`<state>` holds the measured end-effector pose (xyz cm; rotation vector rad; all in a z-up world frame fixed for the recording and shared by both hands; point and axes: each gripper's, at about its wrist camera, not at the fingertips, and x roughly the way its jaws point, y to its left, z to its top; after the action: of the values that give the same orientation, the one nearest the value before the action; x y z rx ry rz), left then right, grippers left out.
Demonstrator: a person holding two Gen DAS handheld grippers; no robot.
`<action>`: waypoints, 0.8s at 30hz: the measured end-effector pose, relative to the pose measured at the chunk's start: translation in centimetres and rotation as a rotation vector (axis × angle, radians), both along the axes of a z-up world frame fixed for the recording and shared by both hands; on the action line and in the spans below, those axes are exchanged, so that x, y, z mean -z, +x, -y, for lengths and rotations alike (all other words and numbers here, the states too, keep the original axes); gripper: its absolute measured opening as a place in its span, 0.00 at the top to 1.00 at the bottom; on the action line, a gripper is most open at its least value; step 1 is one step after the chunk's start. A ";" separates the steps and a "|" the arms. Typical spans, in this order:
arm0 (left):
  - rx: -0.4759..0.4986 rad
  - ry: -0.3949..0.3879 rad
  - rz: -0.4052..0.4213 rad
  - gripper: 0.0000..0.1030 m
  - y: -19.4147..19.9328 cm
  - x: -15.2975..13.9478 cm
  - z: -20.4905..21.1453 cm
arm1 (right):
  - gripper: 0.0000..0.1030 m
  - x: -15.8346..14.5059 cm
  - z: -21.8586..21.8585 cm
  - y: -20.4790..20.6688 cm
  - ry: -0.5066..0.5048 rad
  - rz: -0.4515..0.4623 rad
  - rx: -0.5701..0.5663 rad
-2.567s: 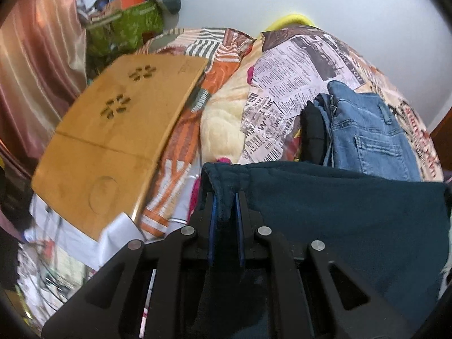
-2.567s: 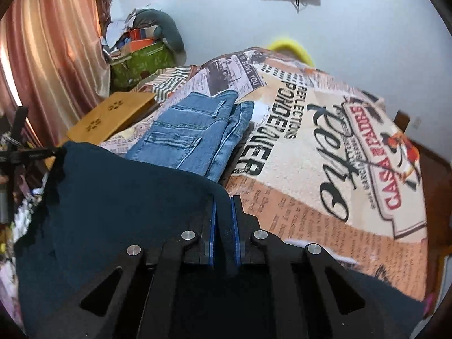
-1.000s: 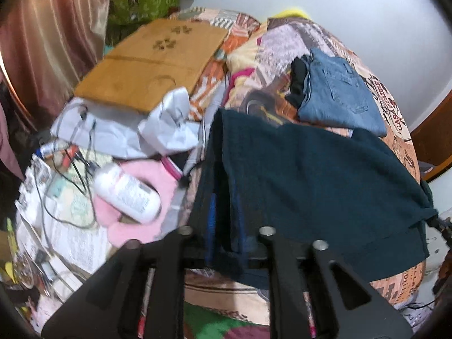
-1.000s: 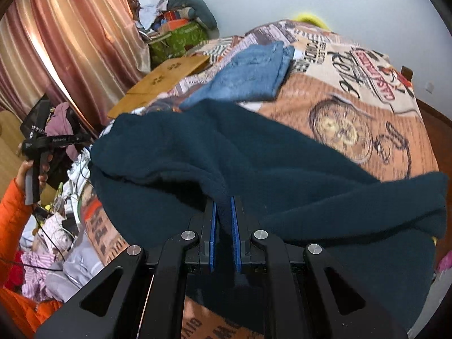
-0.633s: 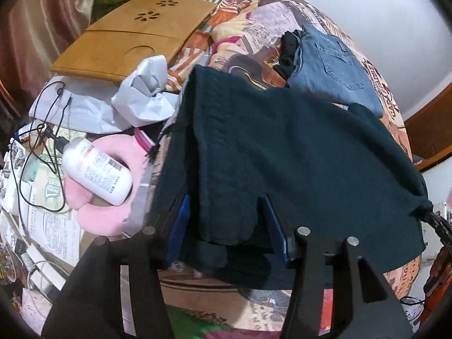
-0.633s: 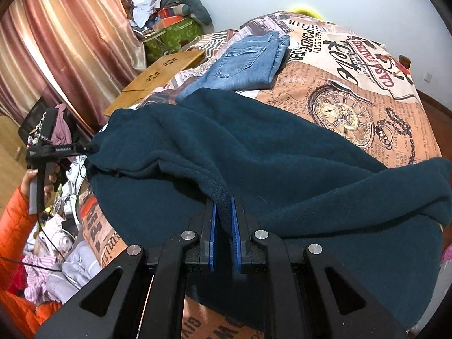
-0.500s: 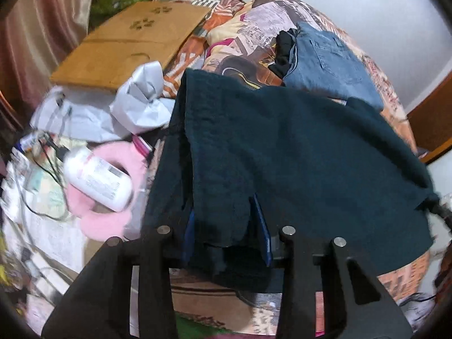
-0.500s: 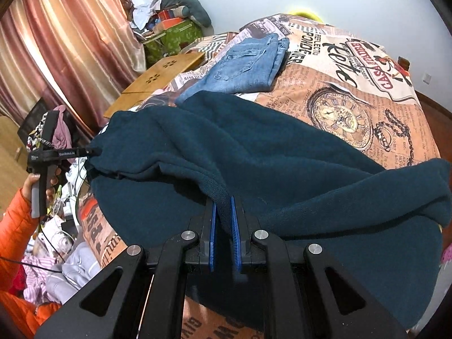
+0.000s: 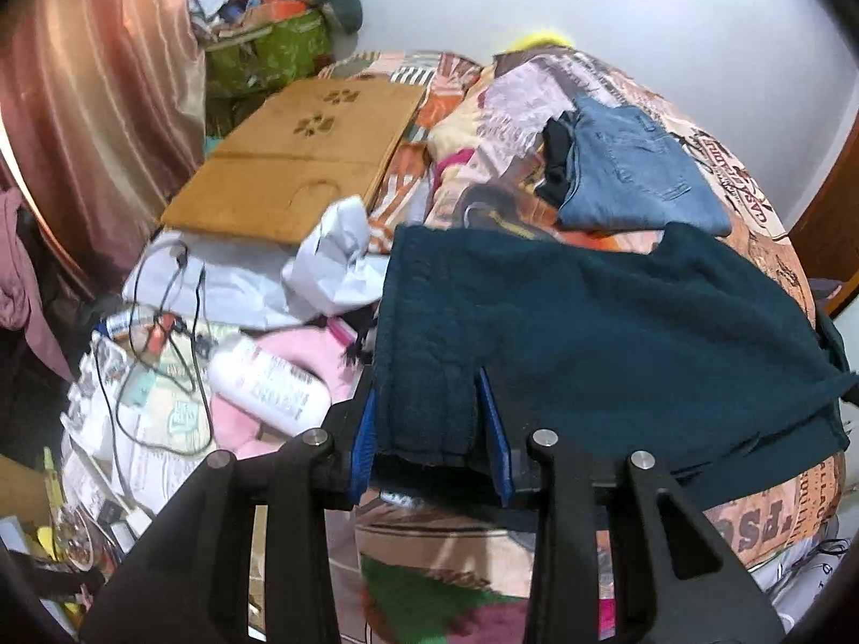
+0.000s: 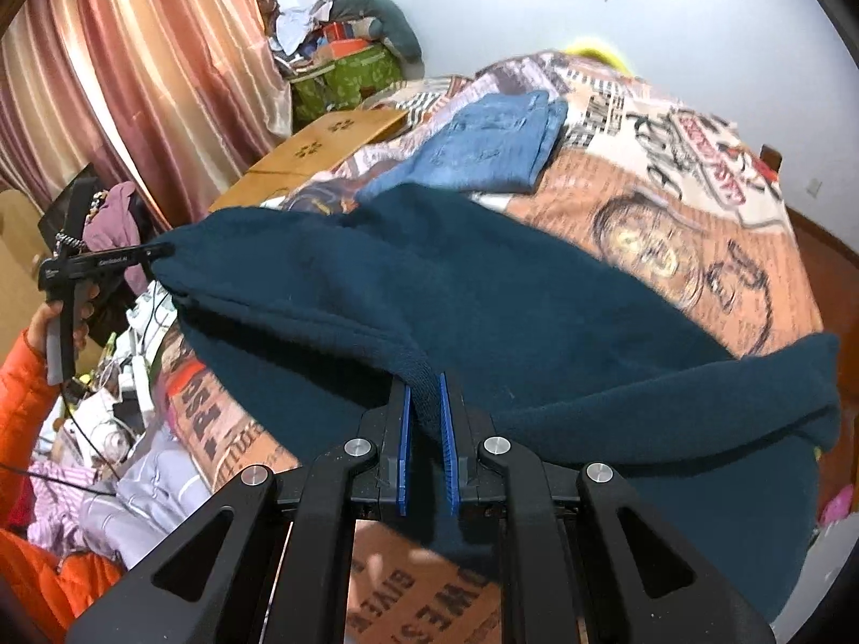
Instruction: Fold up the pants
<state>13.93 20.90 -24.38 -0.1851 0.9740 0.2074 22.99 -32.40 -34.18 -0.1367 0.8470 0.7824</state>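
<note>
Holding the dark teal fleece pants (image 9: 617,333) doubled across the newspaper-print bedspread (image 10: 698,225), we pinch one edge in our right gripper (image 10: 425,424); our left gripper (image 9: 427,424) stands parted around the waistband. Further folds remain, we judge.

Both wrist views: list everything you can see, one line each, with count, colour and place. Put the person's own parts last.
Pants: one, dark teal, spread over the near bed edge.
Jeans: one, blue, folded, beyond the pants.
Bedspread: one, orange newspaper print, covering the bed.
Lap desk: one, tan wood, left of the bed.
Lotion bottle: one, white, lying in the clutter by the bed.
Curtain: one, striped pink, far left.
Storage bag: one, green, in the corner.
Left gripper: black, blue pads, jaws apart around the waistband.
Right gripper: black, blue pads, clamped on a pants edge.
Sleeve: orange, far left.
</note>
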 end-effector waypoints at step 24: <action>0.062 0.109 0.055 0.43 1.9 -5.3 7.2 | 0.65 -3.3 5.4 0.0 0.034 0.063 0.136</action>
<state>15.87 13.68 -19.10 -0.0601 0.9097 0.1969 22.99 -37.84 -30.83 -0.0724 0.7745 0.6616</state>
